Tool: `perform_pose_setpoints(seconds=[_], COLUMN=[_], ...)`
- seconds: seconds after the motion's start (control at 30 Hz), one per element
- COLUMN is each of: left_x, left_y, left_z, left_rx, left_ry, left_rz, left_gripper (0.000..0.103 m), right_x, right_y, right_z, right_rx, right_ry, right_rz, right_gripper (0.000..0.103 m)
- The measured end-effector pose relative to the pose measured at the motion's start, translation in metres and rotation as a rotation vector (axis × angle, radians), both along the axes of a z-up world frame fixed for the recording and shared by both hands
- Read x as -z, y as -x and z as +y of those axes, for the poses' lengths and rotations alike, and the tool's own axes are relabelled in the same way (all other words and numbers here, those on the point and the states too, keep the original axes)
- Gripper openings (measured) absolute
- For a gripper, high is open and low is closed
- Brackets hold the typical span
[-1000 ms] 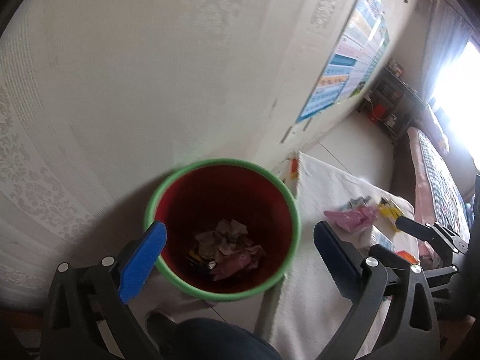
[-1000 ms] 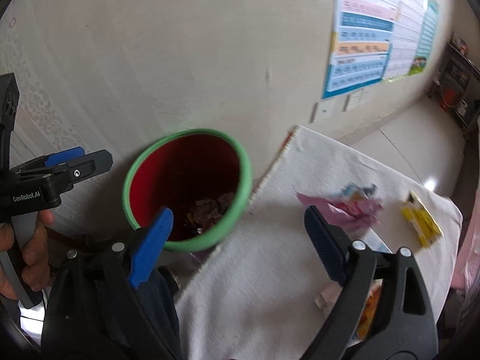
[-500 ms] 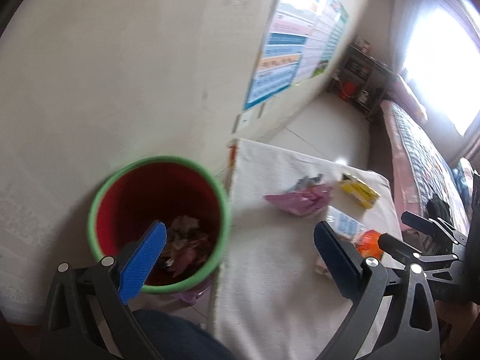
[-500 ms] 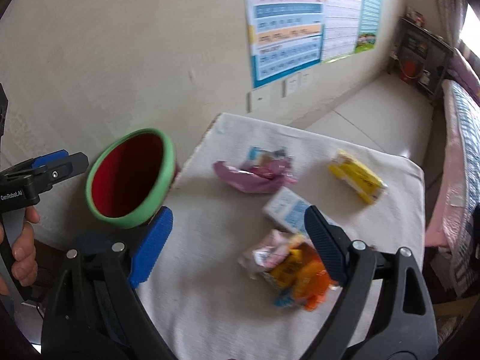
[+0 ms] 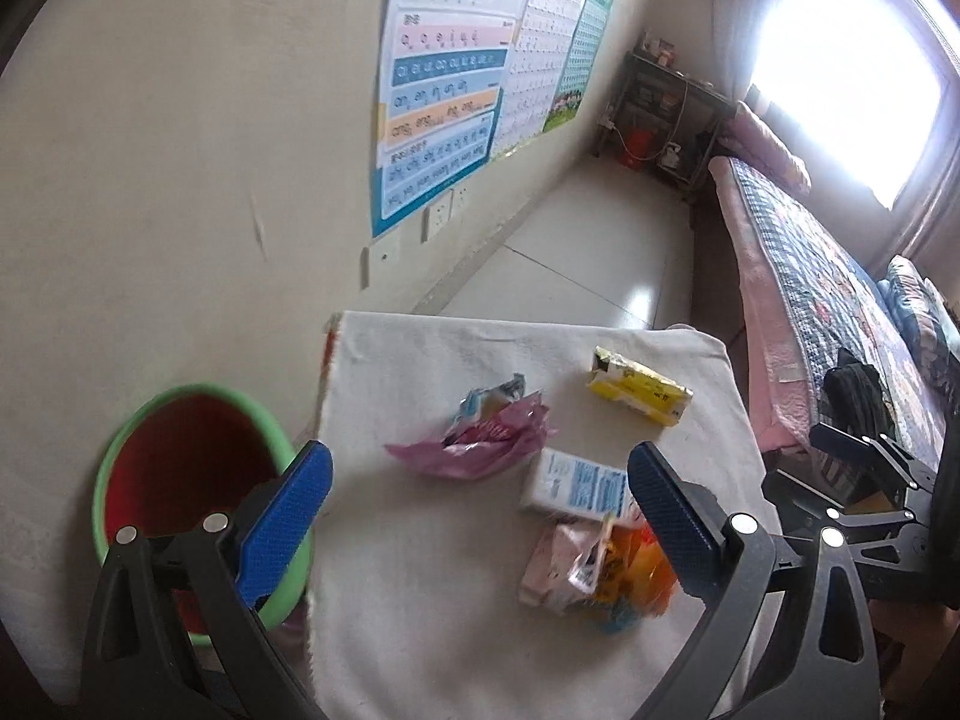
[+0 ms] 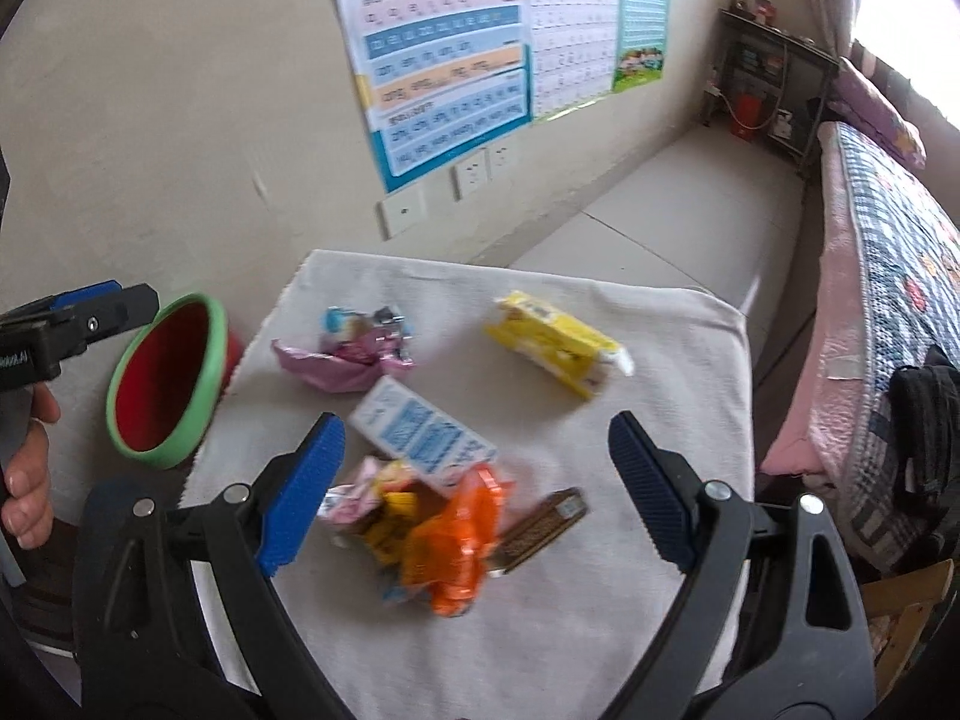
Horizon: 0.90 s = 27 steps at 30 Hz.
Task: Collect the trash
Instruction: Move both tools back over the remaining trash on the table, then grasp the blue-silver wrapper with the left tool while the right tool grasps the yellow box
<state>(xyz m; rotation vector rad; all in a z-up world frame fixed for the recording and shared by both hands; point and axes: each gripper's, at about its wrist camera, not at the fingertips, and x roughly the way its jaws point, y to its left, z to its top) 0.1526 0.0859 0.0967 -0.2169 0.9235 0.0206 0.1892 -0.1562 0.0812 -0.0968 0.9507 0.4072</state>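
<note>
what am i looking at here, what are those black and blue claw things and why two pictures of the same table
No robot here: a person holds a hand gripper in each hand, each with a camera looking along its blue fingers. One picture comes from the left gripper, the other from the right gripper. Both are open and hold nothing. On the white cloth lies trash: a pink wrapper, a yellow carton, a blue-and-white box, an orange wrapper and a brown packet. The red bin stands beside the cloth.
</note>
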Motion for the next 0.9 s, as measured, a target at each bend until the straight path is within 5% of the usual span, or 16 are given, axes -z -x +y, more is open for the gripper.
perform_pose_setpoints(seconds=[0.33, 0.67, 0.9], left_x=[0.019, 0.079, 0.108], left_y=[-0.053, -0.088, -0.109], left_z=[-0.017, -0.011, 0.001], left_rx=[0.046, 0.084, 0.1], left_ry=[-0.067, -0.111, -0.079], left_rz=[0.051, 0.174, 0.235], left_gripper=[0.095, 0.093, 0.076], right_x=[0.015, 0.055, 0.079], right_y=[-0.04, -0.083, -0.104], right_z=[-0.016, 0.008, 0.018], right_rx=[0.014, -0.05, -0.075], right_ry=[0.031, 0.133, 0.177], right_rz=[0.023, 0.06, 0.08], right_gripper=[0.088, 0.088, 0.088])
